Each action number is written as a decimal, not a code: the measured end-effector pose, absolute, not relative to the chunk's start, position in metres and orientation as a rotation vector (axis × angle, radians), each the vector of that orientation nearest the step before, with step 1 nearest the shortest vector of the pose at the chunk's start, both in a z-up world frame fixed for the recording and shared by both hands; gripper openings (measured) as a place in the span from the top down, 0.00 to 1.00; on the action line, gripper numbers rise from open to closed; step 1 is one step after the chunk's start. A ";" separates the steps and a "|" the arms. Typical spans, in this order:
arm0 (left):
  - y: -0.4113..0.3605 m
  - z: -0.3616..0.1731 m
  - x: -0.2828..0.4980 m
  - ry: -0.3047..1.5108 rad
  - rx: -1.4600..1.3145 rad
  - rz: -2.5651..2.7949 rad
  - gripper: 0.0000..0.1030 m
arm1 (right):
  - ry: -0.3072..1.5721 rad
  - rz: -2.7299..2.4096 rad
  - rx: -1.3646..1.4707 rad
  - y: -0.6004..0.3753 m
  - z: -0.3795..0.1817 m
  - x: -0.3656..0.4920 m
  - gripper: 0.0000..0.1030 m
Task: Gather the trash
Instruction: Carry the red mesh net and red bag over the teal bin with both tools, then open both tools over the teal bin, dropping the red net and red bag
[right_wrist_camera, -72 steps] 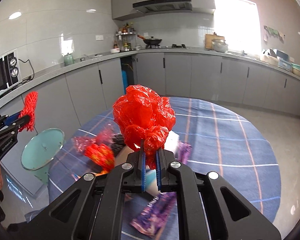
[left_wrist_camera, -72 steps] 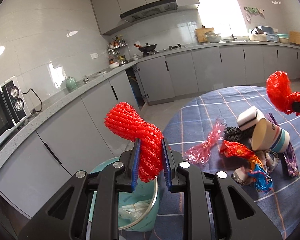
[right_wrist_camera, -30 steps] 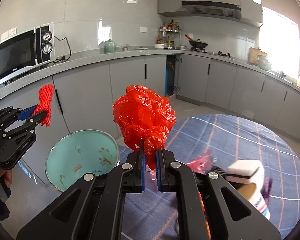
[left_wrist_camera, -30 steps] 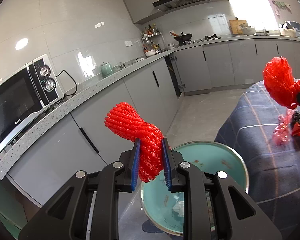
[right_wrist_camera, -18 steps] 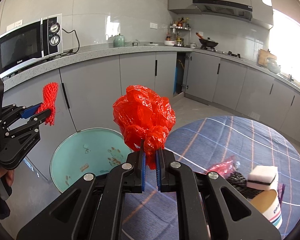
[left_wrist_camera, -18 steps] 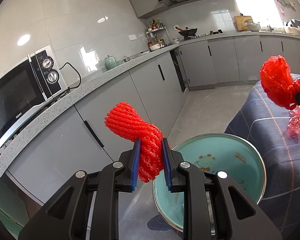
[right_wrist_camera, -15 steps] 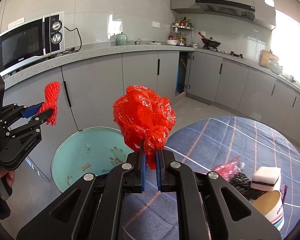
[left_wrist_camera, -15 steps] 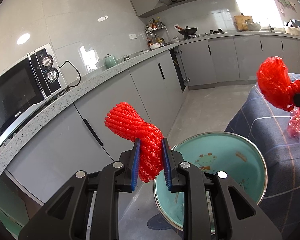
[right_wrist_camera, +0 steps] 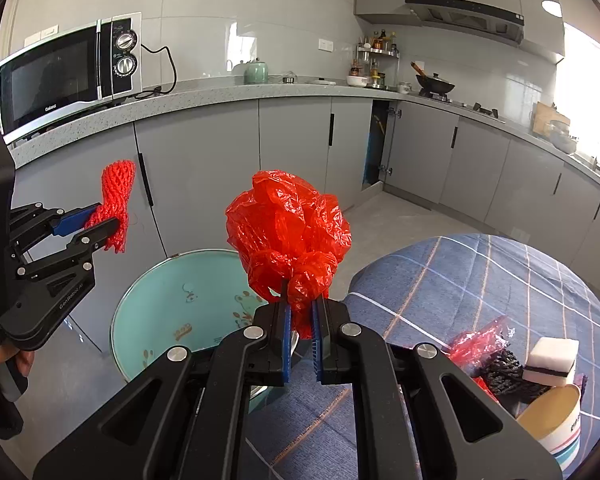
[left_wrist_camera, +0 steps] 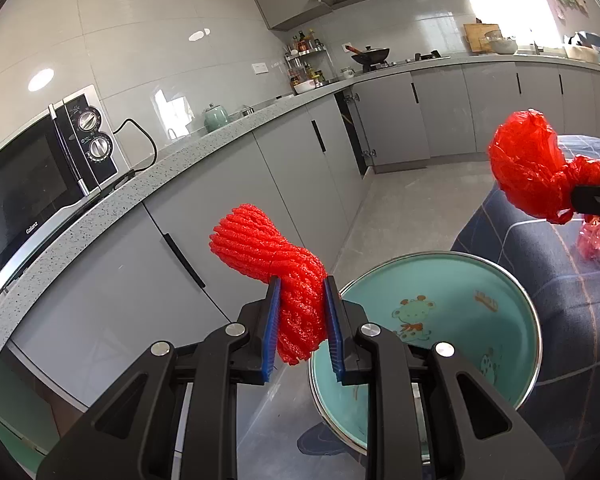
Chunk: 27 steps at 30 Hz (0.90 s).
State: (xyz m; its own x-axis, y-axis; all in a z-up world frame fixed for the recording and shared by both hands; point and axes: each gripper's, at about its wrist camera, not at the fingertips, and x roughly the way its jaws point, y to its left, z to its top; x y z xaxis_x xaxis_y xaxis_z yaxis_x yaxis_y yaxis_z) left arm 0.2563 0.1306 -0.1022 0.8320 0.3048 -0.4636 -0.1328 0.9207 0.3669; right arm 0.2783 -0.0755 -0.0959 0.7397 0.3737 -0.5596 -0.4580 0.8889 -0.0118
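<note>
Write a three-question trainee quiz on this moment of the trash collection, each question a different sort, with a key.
1. True or false: the left gripper is shut on the red foam net.
2. Multiple choice: what does the right gripper hold? A. a white sponge. B. a crumpled red plastic bag. C. a paper cup.
3. Fill in the blank: the teal bin stands on the floor beside the table with the ____ checked cloth.

Key: 1 true. 2 B. 3 blue.
</note>
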 end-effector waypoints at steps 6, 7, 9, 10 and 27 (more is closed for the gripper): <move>0.131 -0.104 0.256 0.546 0.328 0.234 0.79 | 0.584 0.463 -0.155 -0.073 -0.097 0.278 0.91; 0.132 -0.105 0.256 0.546 0.328 0.233 0.79 | 0.584 0.464 -0.156 -0.073 -0.097 0.278 0.91; 0.131 -0.105 0.256 0.548 0.328 0.229 0.79 | 0.585 0.465 -0.158 -0.071 -0.098 0.278 0.91; 0.131 -0.106 0.257 0.548 0.329 0.227 0.79 | 0.586 0.467 -0.158 -0.070 -0.098 0.279 0.91; 0.130 -0.108 0.255 0.551 0.336 0.214 0.74 | 0.603 0.495 -0.175 -0.061 -0.104 0.281 0.90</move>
